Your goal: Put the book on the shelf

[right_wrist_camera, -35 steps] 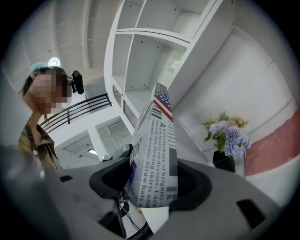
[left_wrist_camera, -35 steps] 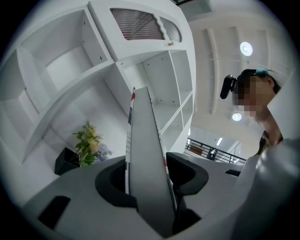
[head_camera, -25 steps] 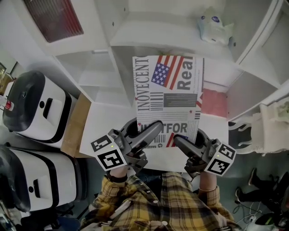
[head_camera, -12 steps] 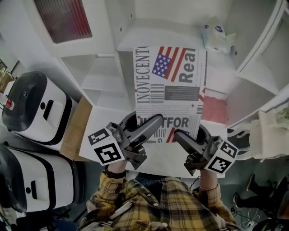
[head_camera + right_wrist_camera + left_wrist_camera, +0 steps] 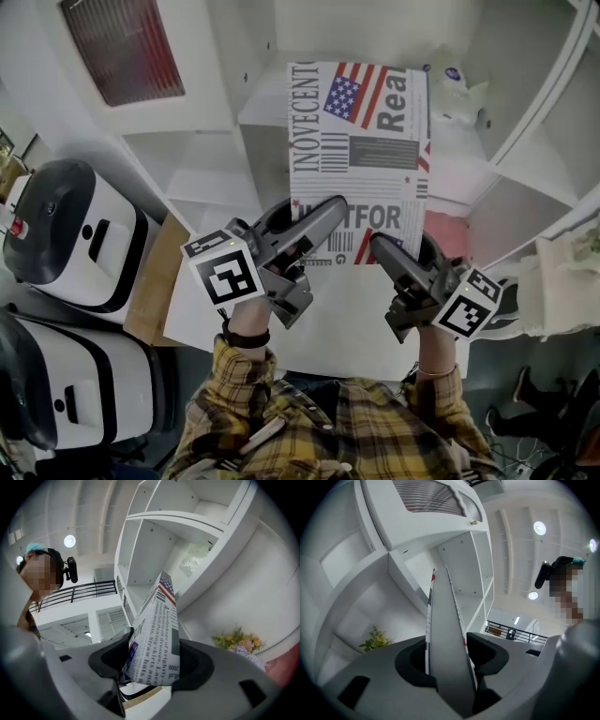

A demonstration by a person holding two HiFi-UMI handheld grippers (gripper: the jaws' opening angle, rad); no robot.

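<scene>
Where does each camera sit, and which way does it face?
Head view: on the person's head, facing steeply down at book and shelf; left gripper, right gripper, plaid sleeves show.
Left gripper view: on left gripper, facing up along its jaws, shut on the book.
Right gripper view: on right gripper, same.
All share book and shelf.

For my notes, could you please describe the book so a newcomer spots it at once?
Start at the white shelf; before it, the left gripper and right gripper clamp the book. Its newsprint cover with a flag stands out against the plain white.
</scene>
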